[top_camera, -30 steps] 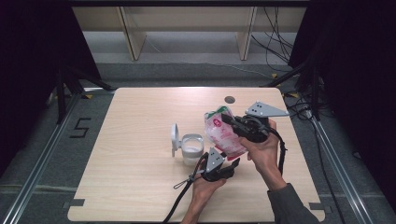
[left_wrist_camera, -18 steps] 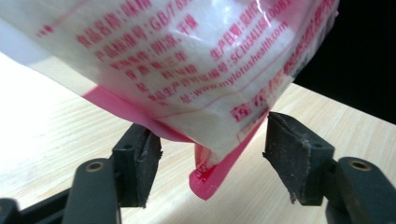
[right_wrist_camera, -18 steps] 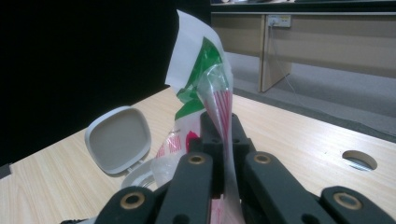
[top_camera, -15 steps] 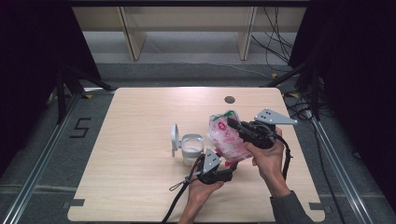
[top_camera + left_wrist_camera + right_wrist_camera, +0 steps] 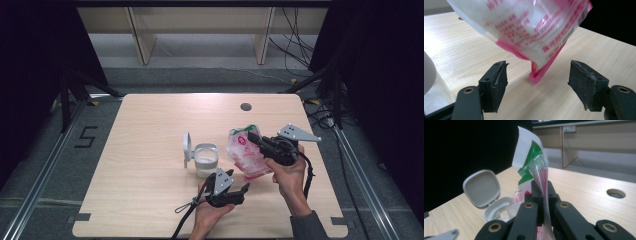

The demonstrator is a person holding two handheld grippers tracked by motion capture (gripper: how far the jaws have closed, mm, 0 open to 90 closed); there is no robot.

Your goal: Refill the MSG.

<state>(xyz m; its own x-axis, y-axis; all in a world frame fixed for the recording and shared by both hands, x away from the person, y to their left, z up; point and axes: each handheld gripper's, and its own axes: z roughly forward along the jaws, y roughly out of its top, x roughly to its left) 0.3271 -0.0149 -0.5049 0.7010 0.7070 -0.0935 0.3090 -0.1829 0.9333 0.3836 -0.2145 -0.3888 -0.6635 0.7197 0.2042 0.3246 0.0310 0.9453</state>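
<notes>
Fingers [image 5: 541,195] pinch pink-white printed bag [image 5: 248,152].

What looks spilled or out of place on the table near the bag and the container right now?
Fine white grains are scattered on the table beside the open container, which looks like spilled powder. Otherwise the bag hangs tilted from the shut right gripper, its lower corner free between the open left gripper jaws.
</notes>
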